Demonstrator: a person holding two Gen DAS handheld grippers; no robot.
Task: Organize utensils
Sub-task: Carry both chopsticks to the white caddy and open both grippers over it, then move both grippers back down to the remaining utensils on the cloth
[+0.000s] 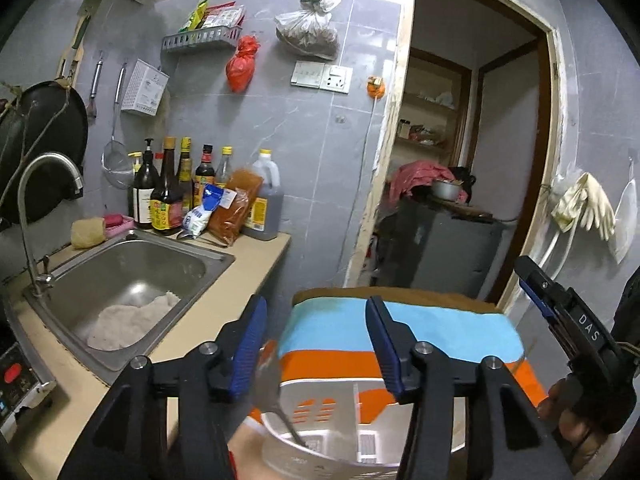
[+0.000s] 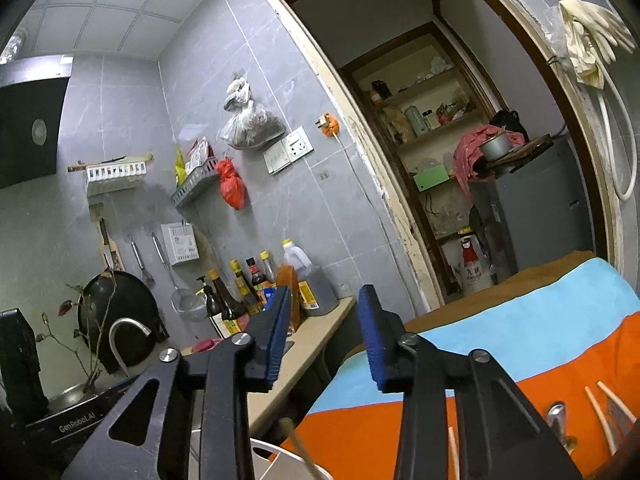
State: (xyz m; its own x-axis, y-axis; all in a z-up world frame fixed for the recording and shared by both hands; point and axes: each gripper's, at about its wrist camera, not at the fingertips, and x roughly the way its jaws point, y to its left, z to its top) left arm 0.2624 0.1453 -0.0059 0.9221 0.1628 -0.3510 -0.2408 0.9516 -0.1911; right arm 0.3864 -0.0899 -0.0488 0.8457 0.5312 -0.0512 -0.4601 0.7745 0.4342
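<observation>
Blue ribbed pads line both tools: the left hand-held gripper (image 1: 316,344) hangs with jaws apart and empty just above the white slotted caddy (image 1: 320,440), and the right hand-held gripper (image 2: 324,332) is likewise spread, holding nothing. A metal spoon (image 1: 276,404) leans inside the caddy; more utensils (image 2: 600,420) lie beside it on the striped cloth (image 1: 440,328). They look light, stiff and slippery, best pinched mid-handle. Left of the caddy sits a tabletop (image 1: 244,276) with a steel sink (image 1: 120,272) and sauce bottles (image 1: 176,188), grey tiles behind.

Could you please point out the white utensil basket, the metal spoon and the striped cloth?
White utensil basket (image 1: 344,404): left wrist view, slotted back wall.
Metal spoon (image 1: 267,386): left wrist view, bowl.
Striped cloth (image 1: 440,328): left wrist view, blue stripe.
</observation>
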